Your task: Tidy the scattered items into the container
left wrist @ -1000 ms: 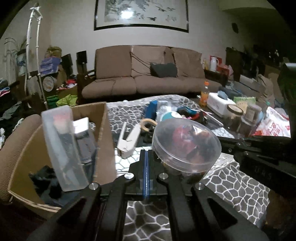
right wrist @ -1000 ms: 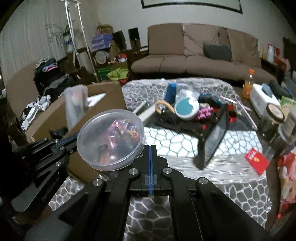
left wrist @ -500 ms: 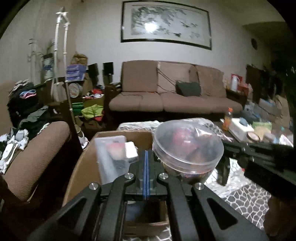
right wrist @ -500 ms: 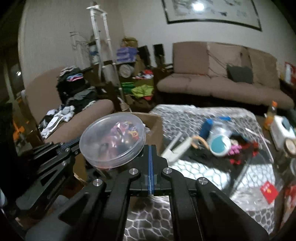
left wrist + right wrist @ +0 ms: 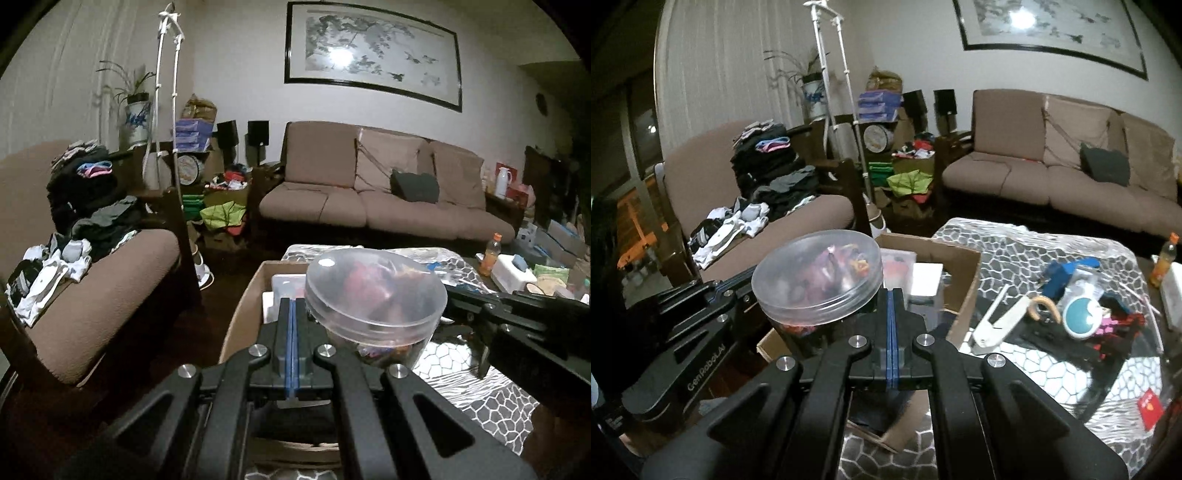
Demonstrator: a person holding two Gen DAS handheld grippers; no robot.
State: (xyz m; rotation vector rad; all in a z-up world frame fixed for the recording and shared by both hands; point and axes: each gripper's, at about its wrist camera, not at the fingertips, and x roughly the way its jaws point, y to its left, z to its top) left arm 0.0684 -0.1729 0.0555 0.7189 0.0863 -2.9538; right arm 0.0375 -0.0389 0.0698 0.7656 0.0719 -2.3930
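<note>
A clear lidded jar [image 5: 817,275] of colourful bits sits pinched between the closed right gripper [image 5: 891,295] and the left gripper [image 5: 716,291], above the cardboard box [image 5: 960,291], which seems to hold white items, with clutter right of it.

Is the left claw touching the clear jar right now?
Touching. The right wrist view shows the shut left claw pressed against the side of the clear jar, with no gap visible.

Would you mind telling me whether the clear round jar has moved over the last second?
Yes. The clear round jar, pressed between both closed grippers, has travelled left off the patterned table and now hangs over the cardboard box.
</note>
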